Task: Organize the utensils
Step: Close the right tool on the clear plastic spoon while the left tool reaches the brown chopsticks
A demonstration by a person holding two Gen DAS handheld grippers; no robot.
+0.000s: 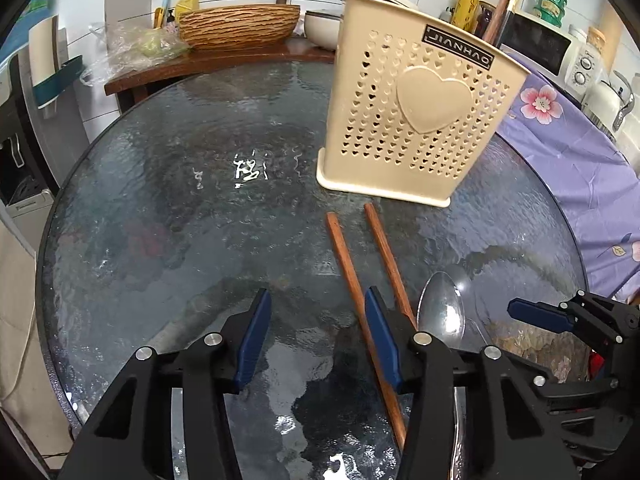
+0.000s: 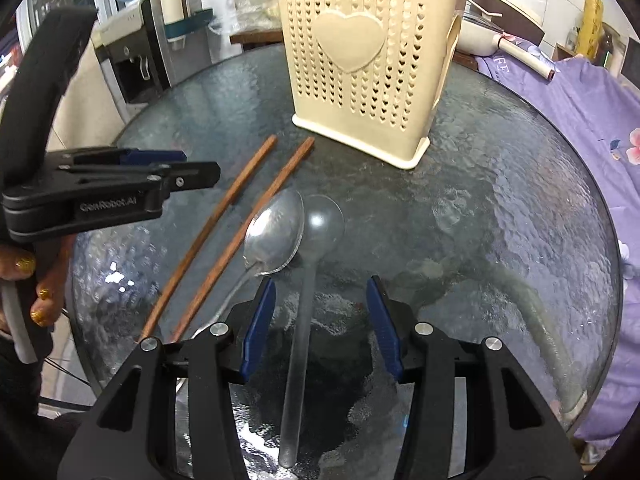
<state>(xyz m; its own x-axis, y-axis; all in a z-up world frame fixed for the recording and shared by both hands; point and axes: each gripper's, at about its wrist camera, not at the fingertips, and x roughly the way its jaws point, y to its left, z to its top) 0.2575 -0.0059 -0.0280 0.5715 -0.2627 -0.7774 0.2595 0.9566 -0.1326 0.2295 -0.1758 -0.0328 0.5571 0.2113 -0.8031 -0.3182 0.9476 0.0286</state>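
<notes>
A cream perforated utensil holder (image 1: 416,116) with a heart on its front stands upright on the round glass table (image 1: 200,220); it also shows in the right wrist view (image 2: 360,60). Two brown wooden chopsticks (image 1: 360,300) (image 2: 224,232) lie side by side in front of it. A metal spoon (image 2: 276,232) (image 1: 442,308) and a clear plastic spoon (image 2: 308,288) lie right of them. My left gripper (image 1: 316,340) is open and empty, just left of the chopsticks. My right gripper (image 2: 320,320) is open above the clear spoon's handle, which lies between the jaws.
A wooden counter (image 1: 208,60) behind the table holds a woven basket (image 1: 240,24), a bowl and plastic bags. A purple floral cloth (image 1: 572,152) covers the surface on the right, with a microwave (image 1: 548,48) behind. A water dispenser (image 2: 132,60) stands at the left.
</notes>
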